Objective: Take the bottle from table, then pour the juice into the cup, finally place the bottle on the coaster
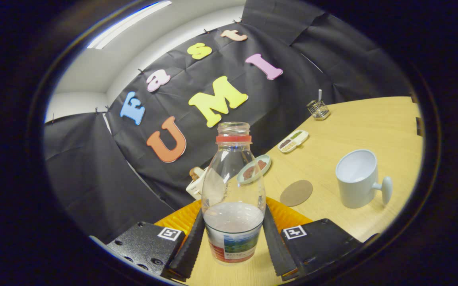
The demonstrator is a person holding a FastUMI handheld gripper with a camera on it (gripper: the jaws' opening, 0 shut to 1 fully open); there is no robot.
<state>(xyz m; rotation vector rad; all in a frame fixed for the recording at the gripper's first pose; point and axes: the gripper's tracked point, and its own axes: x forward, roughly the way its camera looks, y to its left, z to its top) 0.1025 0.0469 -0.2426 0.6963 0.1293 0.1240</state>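
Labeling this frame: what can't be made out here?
- Gripper view: base of the bottle and whether it rests on the table; the claw, shut on it, hides this.
- White object behind the bottle: partly hidden.
- Divided dish contents: too small.
- Cup bottom: hidden by its wall.

Clear bottle (233,190) with red neck ring, pale blue-grey cup (356,178), brown coaster (296,193), light wood-grain table (372,123).

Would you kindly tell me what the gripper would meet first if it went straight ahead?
The gripper, shut on the clear plastic bottle, would probably reach the round green dish just beyond; depth is unclear.
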